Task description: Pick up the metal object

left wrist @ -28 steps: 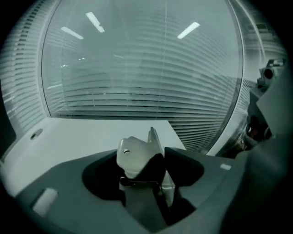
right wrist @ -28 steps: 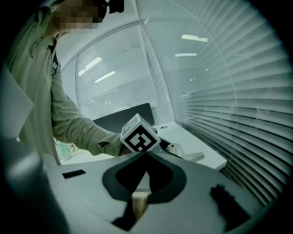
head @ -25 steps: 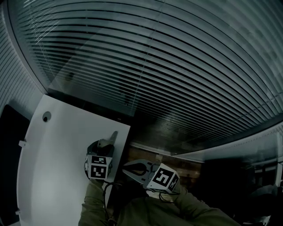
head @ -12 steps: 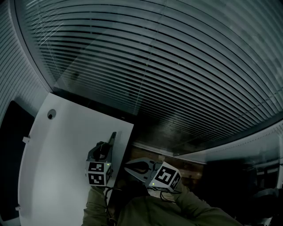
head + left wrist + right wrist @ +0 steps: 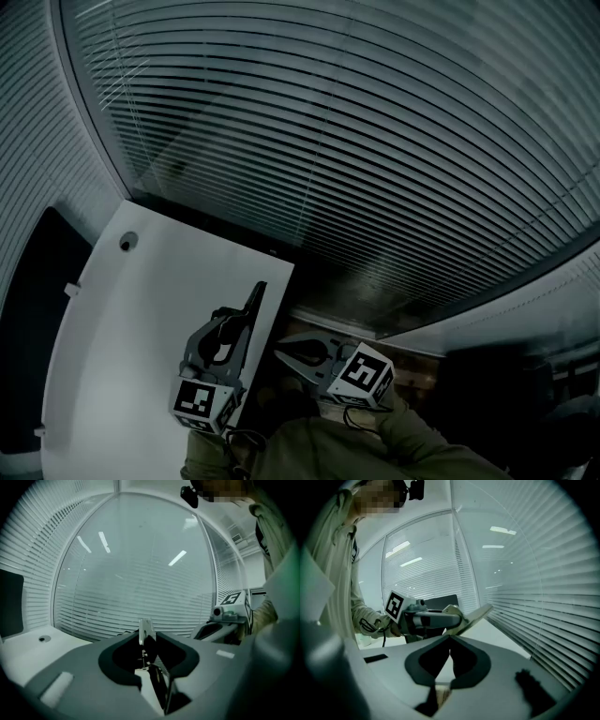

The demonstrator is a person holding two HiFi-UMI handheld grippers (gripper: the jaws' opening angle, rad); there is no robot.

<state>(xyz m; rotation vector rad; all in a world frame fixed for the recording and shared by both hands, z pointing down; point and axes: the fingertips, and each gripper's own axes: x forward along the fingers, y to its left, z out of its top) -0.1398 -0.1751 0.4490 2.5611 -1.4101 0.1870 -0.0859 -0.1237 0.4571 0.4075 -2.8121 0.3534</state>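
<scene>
The left gripper [image 5: 240, 321] holds the metal strip [image 5: 257, 292] above the white bench [image 5: 122, 347].
Its fingers, just closed, pinch the strip at lower centre of the head view; the right gripper [image 5: 283, 351], just beside, has its fingers together, empty.

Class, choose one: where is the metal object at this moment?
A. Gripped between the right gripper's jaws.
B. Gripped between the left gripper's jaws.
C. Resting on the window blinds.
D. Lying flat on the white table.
B: the left gripper view shows the metal object pinched in the left gripper, whose jaws have just been closing on it; the right gripper has its jaws together on nothing.
</scene>
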